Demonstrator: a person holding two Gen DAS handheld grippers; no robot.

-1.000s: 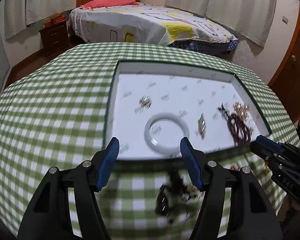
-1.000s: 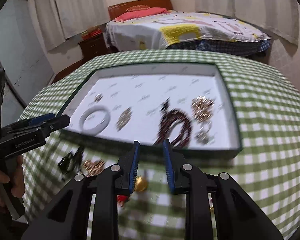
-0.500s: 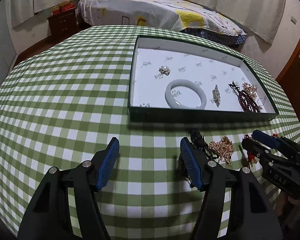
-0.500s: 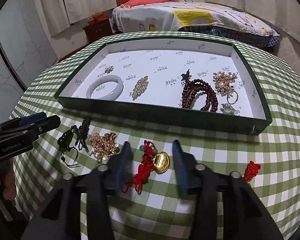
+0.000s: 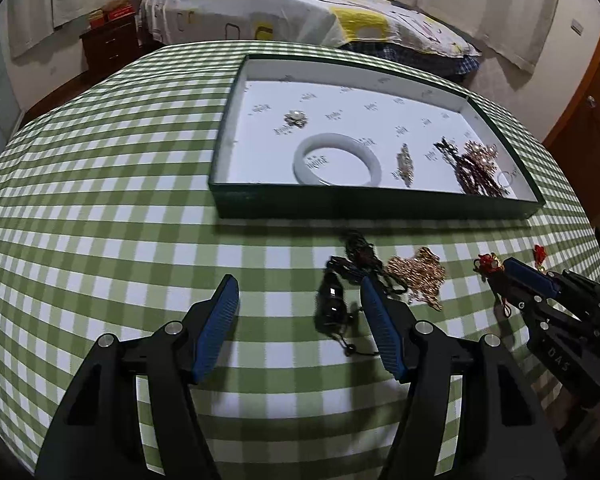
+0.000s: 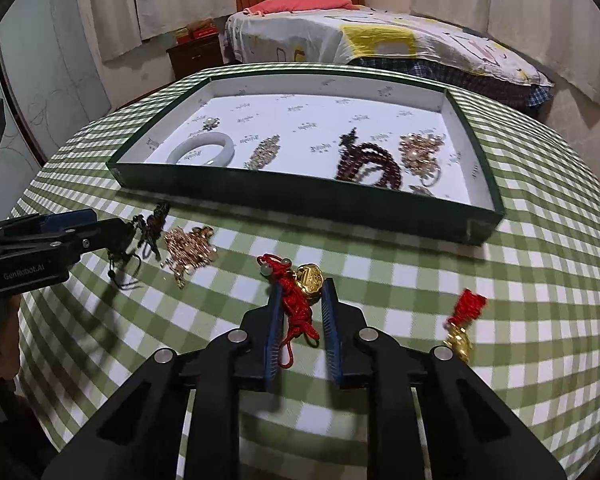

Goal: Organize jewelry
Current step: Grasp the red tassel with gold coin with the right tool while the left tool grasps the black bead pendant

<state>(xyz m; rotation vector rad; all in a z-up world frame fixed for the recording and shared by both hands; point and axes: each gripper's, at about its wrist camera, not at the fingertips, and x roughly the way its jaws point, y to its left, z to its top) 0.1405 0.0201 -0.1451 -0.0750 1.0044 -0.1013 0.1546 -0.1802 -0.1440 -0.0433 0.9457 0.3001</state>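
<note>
Right wrist view: right gripper (image 6: 302, 300) jaws, just closing, pinch the red-corded gold charm (image 6: 300, 292) for lifting. Left gripper (image 5: 300, 312) stands wide, black pendant (image 5: 332, 300) between. Green tray (image 6: 300, 200) waits beyond.

Bench (image 5: 100, 220): bare checked cloth from 7 to 11 o'clock of the green tray (image 5: 364, 204); free passage there. Near tray wall stands raised across the way to its floor at 12. Loose pieces crowd the strip before it: black cord pendant (image 5: 334, 300), gold chain heap (image 5: 418, 274), red-corded gold charm (image 6: 300, 292), second red charm (image 6: 462, 320) at 3. Tray floor open at its far half; jade bangle (image 5: 336, 158) and dark bead strand (image 6: 370, 164) fill the near half.
</note>
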